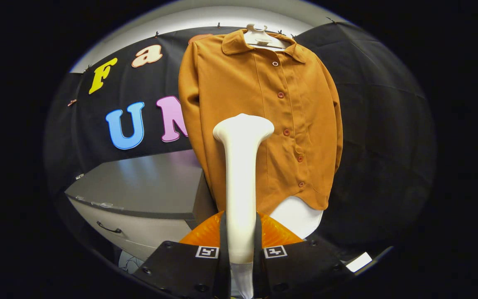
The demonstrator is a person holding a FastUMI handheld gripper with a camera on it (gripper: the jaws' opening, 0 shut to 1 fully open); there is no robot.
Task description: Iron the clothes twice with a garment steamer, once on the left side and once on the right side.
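Fingers (241, 249) pinch upright steamer (242, 174) (head up) before hanging shirt (259, 116).

The camera rides on the gripper (241, 245), looking forward and slightly upward along its fingers, near the shirt (259, 120) ahead.

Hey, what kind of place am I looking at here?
Probably a staged recording booth: black cloth wall, a shirt hung up, a drawer cabinet beside it. The gripper clamps a steamer.
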